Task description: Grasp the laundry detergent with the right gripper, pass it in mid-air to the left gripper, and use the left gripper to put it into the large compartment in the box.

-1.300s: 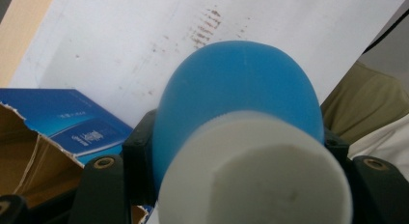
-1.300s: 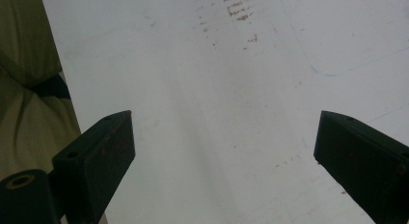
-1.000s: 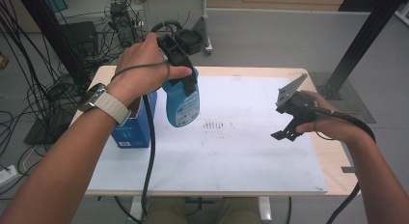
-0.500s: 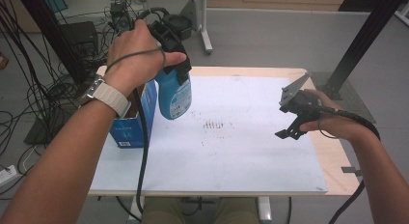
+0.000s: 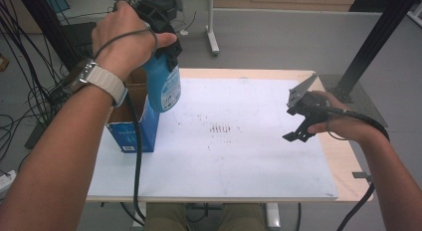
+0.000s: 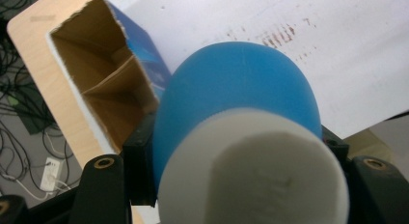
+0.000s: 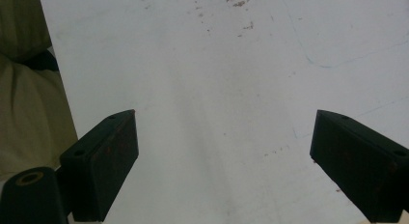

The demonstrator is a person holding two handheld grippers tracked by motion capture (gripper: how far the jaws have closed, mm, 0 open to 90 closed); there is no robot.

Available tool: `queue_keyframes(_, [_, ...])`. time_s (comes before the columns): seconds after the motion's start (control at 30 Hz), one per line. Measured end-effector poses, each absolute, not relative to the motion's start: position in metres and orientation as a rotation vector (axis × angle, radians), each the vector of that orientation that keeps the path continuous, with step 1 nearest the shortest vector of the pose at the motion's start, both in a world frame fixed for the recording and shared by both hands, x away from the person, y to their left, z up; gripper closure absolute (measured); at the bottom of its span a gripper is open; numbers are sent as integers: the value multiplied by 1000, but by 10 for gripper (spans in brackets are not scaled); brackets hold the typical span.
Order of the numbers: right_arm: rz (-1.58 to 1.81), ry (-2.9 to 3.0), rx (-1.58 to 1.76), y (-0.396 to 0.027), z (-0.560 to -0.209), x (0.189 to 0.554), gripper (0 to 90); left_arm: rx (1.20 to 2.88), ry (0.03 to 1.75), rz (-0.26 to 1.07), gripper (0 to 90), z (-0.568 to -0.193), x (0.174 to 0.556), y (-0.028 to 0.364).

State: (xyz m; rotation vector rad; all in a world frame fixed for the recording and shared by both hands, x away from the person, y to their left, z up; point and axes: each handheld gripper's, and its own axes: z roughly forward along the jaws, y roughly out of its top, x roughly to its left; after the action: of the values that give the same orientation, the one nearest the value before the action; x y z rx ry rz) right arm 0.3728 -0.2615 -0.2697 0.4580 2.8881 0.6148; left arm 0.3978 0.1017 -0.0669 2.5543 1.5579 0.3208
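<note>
A blue bottle [image 5: 164,88] with a white cap [image 6: 255,175] hangs in the air, my left gripper [image 5: 167,53] shut on its upper part. In the left gripper view the bottle [image 6: 241,98] sits between both black jaws. It hangs above the right edge of an open blue cardboard box [image 5: 130,130], whose brown inside with a divider [image 6: 103,86] lies below and to the left. My right gripper [image 5: 300,124] is open over the right side of the white sheet [image 5: 224,161], with nothing between its fingers [image 7: 103,161].
The white sheet [image 7: 231,64] covers most of the wooden table [image 5: 343,156] and has small brown marks [image 5: 220,128] at its middle. Cables and a black stand crowd the floor at the left. A black post base stands beyond the table's right corner.
My left hand has lifted the blue bottle higher and carried it left, towards the box. The right gripper has stayed where it was.
</note>
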Motion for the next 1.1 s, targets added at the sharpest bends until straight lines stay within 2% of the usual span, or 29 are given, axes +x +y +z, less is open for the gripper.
queue_keyframes(0.43, [578, 2904, 460, -261, -277, 379, 101, 2447, 1741, 340, 376, -46, 408, 134])
queue_keyframes(1.1, [567, 2906, 481, -261, -281, 381, 100, 2315, 1906, 385, 376, -51, 419, 178])
